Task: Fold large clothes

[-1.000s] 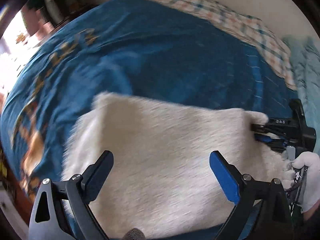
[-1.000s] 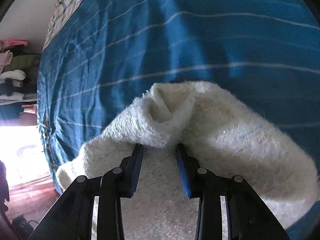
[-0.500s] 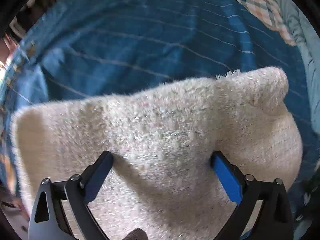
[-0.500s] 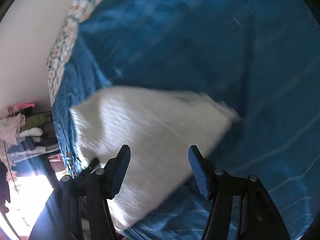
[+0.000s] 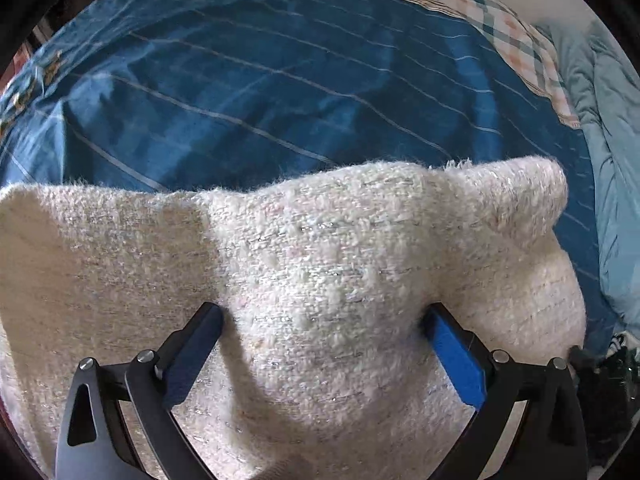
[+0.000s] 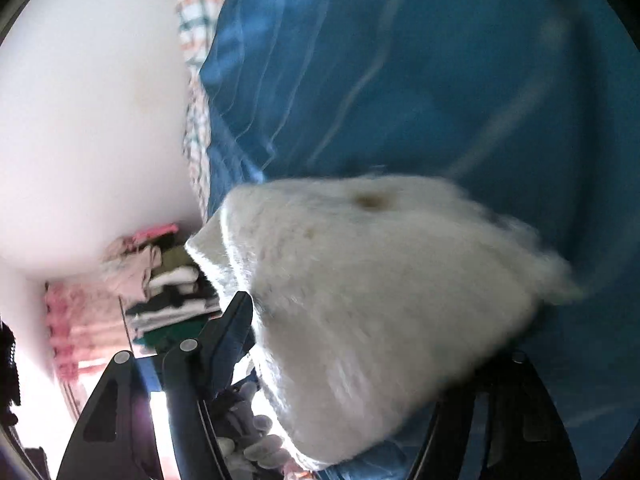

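Note:
A fuzzy cream-white sweater (image 5: 304, 264) lies folded on a blue striped bedspread (image 5: 260, 80). My left gripper (image 5: 320, 336) is open, its blue-padded fingers (image 5: 456, 356) set wide on either side of a raised ridge of the sweater. In the right wrist view the sweater (image 6: 380, 280) is blurred and fills the space between the jaws. My right gripper (image 6: 360, 344) is open; its left finger (image 6: 228, 332) shows beside the sweater, and the right finger is hidden behind the fabric.
A checked pillow (image 5: 472, 12) and a light teal quilt (image 5: 612, 152) lie at the far right of the bed. A white wall (image 6: 88, 100) and a stack of folded clothes (image 6: 168, 292) stand beyond the bed's edge. A gloved hand (image 6: 256, 440) shows low down.
My right gripper let go of the sweater's fold and opened, then swung sideways with the sweater between its jaws. My left gripper moved in close over the sweater and stays open.

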`<action>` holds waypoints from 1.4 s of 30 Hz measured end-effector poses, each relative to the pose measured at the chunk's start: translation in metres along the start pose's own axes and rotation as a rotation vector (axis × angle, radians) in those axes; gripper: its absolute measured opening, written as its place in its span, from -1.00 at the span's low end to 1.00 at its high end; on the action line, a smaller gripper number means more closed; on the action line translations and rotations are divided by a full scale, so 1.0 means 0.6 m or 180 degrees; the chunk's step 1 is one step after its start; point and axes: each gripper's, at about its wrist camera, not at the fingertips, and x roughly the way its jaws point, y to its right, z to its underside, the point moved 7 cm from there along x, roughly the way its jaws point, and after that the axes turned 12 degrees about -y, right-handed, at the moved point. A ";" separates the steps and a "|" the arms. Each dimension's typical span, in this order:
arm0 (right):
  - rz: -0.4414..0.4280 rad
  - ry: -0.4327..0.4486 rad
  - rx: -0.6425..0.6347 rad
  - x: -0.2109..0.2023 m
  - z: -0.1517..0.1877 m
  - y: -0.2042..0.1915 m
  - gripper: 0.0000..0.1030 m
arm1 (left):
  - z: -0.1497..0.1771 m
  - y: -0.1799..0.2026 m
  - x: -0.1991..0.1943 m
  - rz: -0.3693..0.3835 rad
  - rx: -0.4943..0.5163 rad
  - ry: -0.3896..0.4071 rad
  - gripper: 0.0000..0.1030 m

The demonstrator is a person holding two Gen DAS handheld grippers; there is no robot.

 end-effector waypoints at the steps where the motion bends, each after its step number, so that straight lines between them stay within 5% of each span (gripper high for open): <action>1: 0.0074 -0.0080 -0.0046 0.021 -0.008 -0.002 0.41 | -0.001 -0.003 0.000 0.0017 -0.0015 -0.0008 1.00; 5: -0.0115 -0.0109 -0.0004 0.060 -0.036 -0.006 0.42 | -0.008 -0.014 -0.002 0.0044 -0.0005 -0.0070 1.00; 9: -0.0610 -0.0045 -0.0192 0.078 -0.042 -0.067 0.39 | 0.001 -0.008 -0.002 0.0142 -0.0082 -0.0118 1.00; 13: -0.0419 -0.0004 -0.0192 0.116 -0.049 -0.068 0.26 | 0.004 -0.002 -0.001 0.0042 0.0032 -0.0139 1.00; 15: -0.0423 0.0093 -0.0136 0.113 -0.053 -0.067 -0.23 | -0.003 0.005 0.001 0.0033 0.0053 -0.0130 1.00; 18: -0.0367 0.0168 -0.0223 0.102 -0.041 -0.090 -0.38 | -0.006 0.004 0.006 0.0102 0.0027 -0.0158 1.00; 31: 0.0337 0.0133 -0.1076 0.141 0.033 -0.266 -0.40 | 0.023 -0.051 -0.028 0.0416 -0.0177 -0.0016 1.00; 35: 0.0574 0.0145 -0.1284 0.163 0.077 -0.321 -0.41 | 0.041 -0.084 -0.077 0.0257 -0.0194 0.0031 1.00; 42: 0.1051 0.0093 -0.1915 0.230 0.197 -0.418 -0.41 | 0.100 -0.244 -0.191 0.0085 -0.0531 0.0250 1.00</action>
